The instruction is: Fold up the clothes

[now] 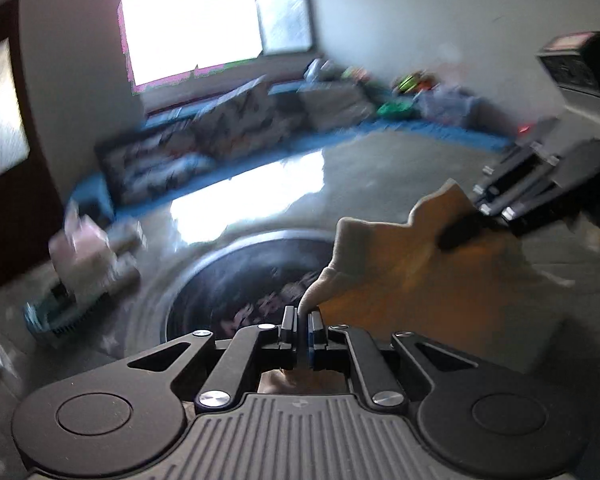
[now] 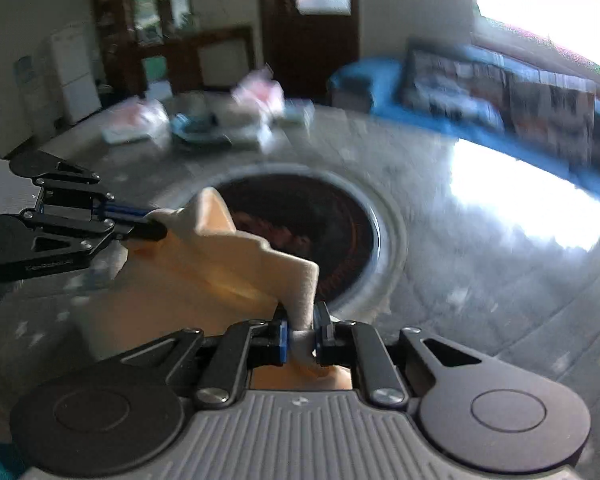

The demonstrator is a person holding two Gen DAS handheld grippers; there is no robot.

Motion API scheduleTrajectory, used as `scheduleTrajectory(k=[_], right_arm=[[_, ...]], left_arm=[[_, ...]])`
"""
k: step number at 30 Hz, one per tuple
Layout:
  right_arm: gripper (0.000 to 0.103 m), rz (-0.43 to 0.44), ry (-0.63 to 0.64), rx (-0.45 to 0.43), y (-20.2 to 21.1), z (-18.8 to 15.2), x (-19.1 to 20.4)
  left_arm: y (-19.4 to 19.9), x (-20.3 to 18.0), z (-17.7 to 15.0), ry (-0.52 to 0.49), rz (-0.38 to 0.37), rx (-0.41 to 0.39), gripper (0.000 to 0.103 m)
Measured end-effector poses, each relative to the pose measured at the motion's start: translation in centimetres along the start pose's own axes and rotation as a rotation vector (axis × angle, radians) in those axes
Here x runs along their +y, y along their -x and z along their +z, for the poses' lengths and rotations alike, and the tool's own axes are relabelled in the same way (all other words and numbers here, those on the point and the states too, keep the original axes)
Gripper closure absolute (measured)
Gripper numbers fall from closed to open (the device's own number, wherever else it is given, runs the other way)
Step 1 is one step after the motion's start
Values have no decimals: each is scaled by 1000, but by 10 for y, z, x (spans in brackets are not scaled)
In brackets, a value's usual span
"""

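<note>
Right wrist – fingers [image 2: 304, 334] on cloth [image 2: 220, 256]

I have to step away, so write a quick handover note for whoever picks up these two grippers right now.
Left gripper: jaws closed on one edge of the cream cloth.
Right gripper: jaws pinching another edge of the same cloth, fabric bunched between the pads.
Cloth: stretched between the two grippers, lifted above the grey table near its dark round inset. Both views are blurred.
Done: cloth picked up by two edges.
Left: no fold visible yet; lay it flat and fold it.
</note>
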State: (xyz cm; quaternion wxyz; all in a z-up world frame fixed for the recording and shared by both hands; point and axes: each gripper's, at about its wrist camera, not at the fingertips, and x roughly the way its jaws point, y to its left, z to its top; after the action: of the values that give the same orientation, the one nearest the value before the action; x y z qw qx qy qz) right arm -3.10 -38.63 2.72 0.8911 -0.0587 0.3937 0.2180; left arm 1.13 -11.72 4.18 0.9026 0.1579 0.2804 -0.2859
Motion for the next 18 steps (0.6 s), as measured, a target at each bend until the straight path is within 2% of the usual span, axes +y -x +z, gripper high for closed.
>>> scheduleTrajectory(k=[2,4,8,10,12,13,14,18], right_arm=[[83,-38,-65,2,-17,-8,-10],[78,-74,-106,-31,-13,-17,-15],[77,-143,-170,-117,6,-33,-22],[77,-160,-168,-148,18,-38,-20],[77,-146,-175,-154,27,-41,-17],[77,-140,-177,-155,29,-44,-15],[77,-129,-173,-150,29,-45,-12],[77,-83,-161,-140,24,-38,-3]], left_arm=[[-21,4,-5,23,48,36,94],[-28,10,-11,64,74,50,93],[-16,20,-16,141,100,41,89],[-8,20,-13,166,81,30,87],[3,11,-11,158,60,5,80],[5,6,-10,154,42,-1,69],[6,2,-8,151,23,-6,65],[-1,-14,-2,152,-48,21,65]])
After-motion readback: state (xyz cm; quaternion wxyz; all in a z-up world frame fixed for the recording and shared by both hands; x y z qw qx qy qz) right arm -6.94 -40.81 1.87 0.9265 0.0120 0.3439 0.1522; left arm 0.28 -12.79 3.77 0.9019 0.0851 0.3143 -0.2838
